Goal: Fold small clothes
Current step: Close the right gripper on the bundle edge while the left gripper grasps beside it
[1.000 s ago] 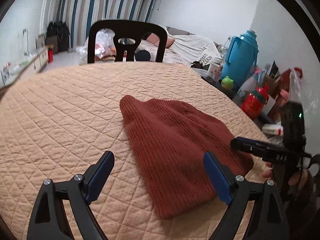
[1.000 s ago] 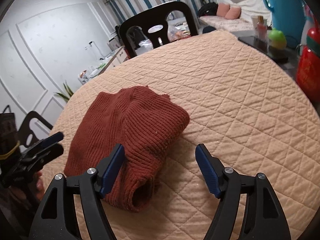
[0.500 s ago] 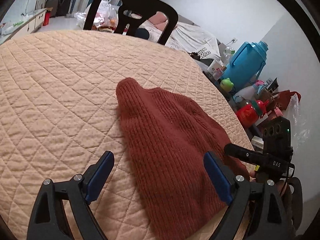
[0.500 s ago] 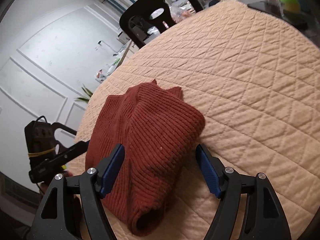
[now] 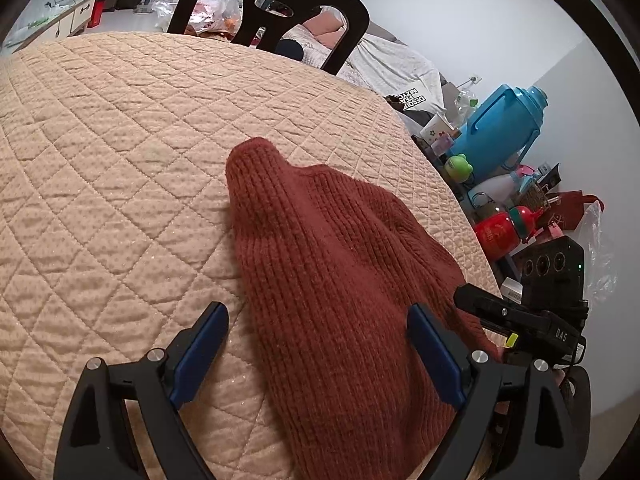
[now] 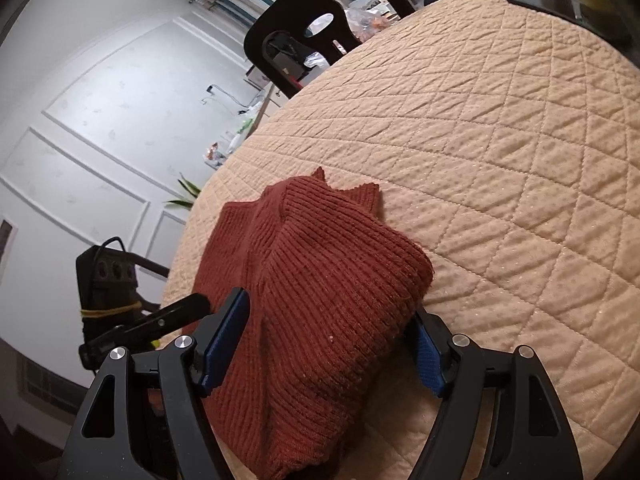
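Left wrist view: my left gripper (image 5: 316, 344) points down over the near end of the table; its blue pads (image 5: 200, 354) stand wide apart, released, and press on nothing. The rust-red knitted garment (image 5: 340, 272) lies flat on the quilted peach table cover (image 5: 100, 168); its narrow end points toward the far edge, its broad end runs between my pads and under the right one; the left pad hangs over bare quilt beside the knit. At the right edge my right gripper (image 5: 520, 320) shows side-on as a black finger and body, near the garment's right border; from here I cannot tell how its jaws stand. Beyond the table: a black chair (image 5: 312, 4) at the far rim; a blue thermos jug (image 5: 500, 132), a red bottle (image 5: 500, 232) and small clutter on a side surface to the right.

Right wrist view: my right gripper (image 6: 332, 340) straddles the garment (image 6: 320, 280); the folded, doubled edge lies between its pads (image 6: 226, 336); the jaws stand open, with the right pad partly hidden by the bulging knit, so whether it touches I cannot tell. The garment sits near the table's edge, layers stacked, a jagged hem at its far end. To the left my left gripper (image 6: 160, 320) appears as a black finger close beside the cloth; a panelled white wall (image 6: 80, 120) stands behind.
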Demonstrator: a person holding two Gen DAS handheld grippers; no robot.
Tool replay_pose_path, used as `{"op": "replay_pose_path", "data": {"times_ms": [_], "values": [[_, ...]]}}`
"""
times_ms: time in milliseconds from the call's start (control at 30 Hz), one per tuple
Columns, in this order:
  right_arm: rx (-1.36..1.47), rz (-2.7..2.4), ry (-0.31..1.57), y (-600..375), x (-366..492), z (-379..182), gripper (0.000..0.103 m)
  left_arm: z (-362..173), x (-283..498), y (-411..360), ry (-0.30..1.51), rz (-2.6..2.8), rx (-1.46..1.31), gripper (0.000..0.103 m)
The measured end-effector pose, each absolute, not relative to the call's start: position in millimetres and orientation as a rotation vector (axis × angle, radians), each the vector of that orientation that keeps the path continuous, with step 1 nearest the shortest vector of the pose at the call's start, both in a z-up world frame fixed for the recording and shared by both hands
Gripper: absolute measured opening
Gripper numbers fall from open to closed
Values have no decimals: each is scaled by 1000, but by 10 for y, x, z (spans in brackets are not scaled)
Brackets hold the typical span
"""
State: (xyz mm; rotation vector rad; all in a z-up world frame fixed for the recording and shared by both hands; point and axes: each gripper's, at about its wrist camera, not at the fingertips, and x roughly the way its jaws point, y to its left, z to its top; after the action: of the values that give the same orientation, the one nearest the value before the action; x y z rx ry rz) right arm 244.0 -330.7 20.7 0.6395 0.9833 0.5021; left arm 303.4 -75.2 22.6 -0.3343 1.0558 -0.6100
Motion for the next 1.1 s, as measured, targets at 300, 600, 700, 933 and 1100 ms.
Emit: {"op": "replay_pose_path", "data": {"times_ms": [300,600,700,933,1100], "values": [[595,520,990,-3211,2445,222,71,211,3071,-728,1053,-609,-365,91],[592,490,988,-3248,2445,192,53,191,3078,-766,1057,-593,-331,63],[592,485,985,-3251,2438,192,51,182,3081,-779,1061,-598,-333,59],[574,482,976,-3213,2425,216,42,185,3072,-785,1057,-593,-320,56],[551,473,972,-3166,2431,235,40,192,3061,-797,1054,-587,-309,55]]}}
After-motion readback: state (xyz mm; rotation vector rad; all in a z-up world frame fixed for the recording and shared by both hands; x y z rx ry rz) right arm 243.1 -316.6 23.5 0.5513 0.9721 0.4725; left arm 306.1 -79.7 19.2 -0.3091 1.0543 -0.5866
